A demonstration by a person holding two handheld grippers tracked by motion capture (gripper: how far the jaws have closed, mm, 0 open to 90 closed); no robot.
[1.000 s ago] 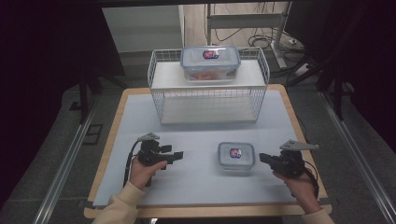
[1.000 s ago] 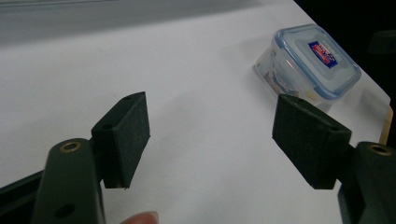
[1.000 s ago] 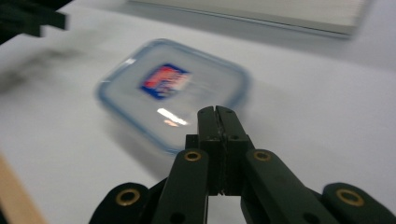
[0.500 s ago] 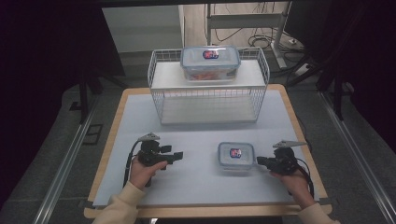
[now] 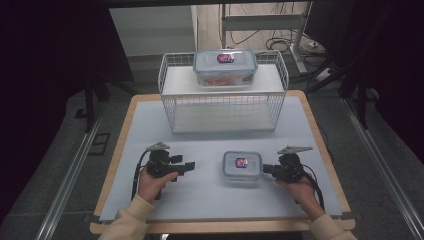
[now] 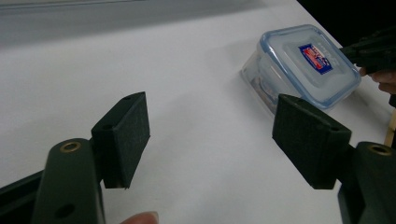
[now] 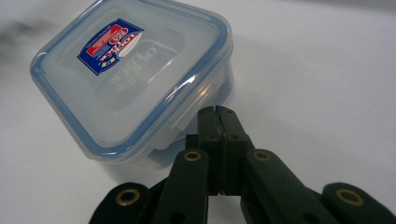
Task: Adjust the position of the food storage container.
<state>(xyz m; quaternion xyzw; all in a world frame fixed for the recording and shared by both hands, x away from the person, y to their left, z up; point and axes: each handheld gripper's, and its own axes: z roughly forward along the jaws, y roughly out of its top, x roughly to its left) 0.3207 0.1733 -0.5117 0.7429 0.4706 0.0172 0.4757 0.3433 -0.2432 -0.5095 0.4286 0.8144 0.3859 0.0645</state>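
Observation:
A small clear container (image 5: pixel 242 165) (image 6: pixel 303 63) (image 7: pixel 130 79) with a blue-rimmed lid and a red-and-blue label rests on the white mat. My right gripper (image 5: pixel 265 170) (image 7: pixel 217 114) is shut with nothing between its jaws. Its tips sit right at the container's right side by a lid latch; whether they touch it I cannot tell. My left gripper (image 5: pixel 189 166) (image 6: pixel 210 130) lies to the container's left, open and empty, pointing toward it. Its pads (image 6: pixel 126 135) stand wide apart. The right gripper's tip (image 6: pixel 369 51) shows behind the container in the left gripper view.
A white wire rack (image 5: pixel 222 107) stands at the back of the table (image 5: pixel 320 130). A larger clear container (image 5: pixel 225 66) with a blue-rimmed lid sits on its top shelf. The mat (image 5: pixel 200 145) lies bare between rack and grippers.
My right gripper has moved left and down, up to the small container's right side. The left gripper and both containers have stayed where they were.

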